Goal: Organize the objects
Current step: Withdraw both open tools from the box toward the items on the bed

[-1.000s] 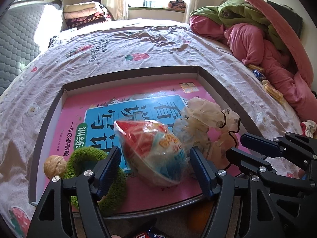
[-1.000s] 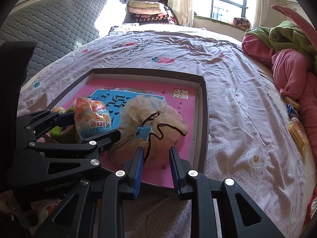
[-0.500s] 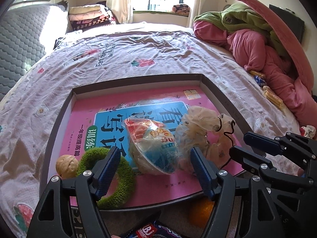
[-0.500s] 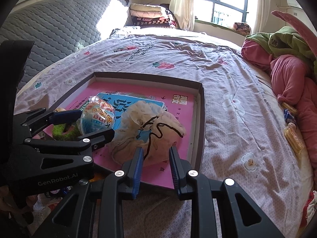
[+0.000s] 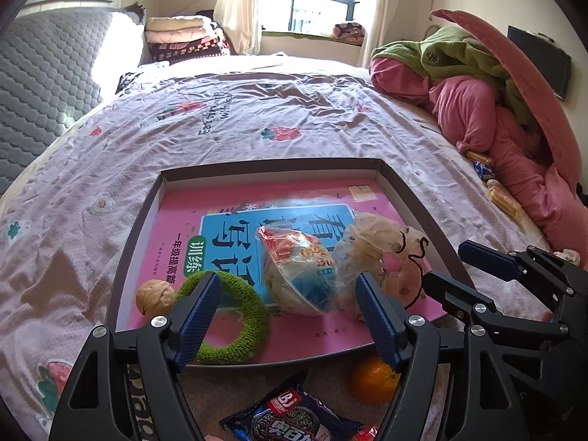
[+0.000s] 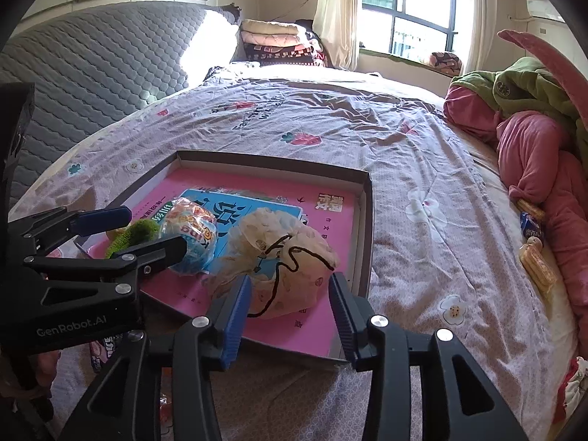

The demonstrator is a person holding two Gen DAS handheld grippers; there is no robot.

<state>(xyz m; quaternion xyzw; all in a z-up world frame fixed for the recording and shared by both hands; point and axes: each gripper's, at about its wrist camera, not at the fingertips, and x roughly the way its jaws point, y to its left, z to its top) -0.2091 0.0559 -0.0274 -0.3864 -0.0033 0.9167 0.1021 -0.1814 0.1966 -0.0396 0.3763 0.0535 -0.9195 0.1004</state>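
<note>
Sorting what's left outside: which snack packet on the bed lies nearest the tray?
The dark blue cookie packet, just before the tray beside the orange; the other packets lie by the pink bedding.

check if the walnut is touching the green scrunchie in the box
Cannot tell. In the left wrist view the walnut sits right beside the green scrunchie on the pink book, and neither a gap nor contact shows plainly.
</note>
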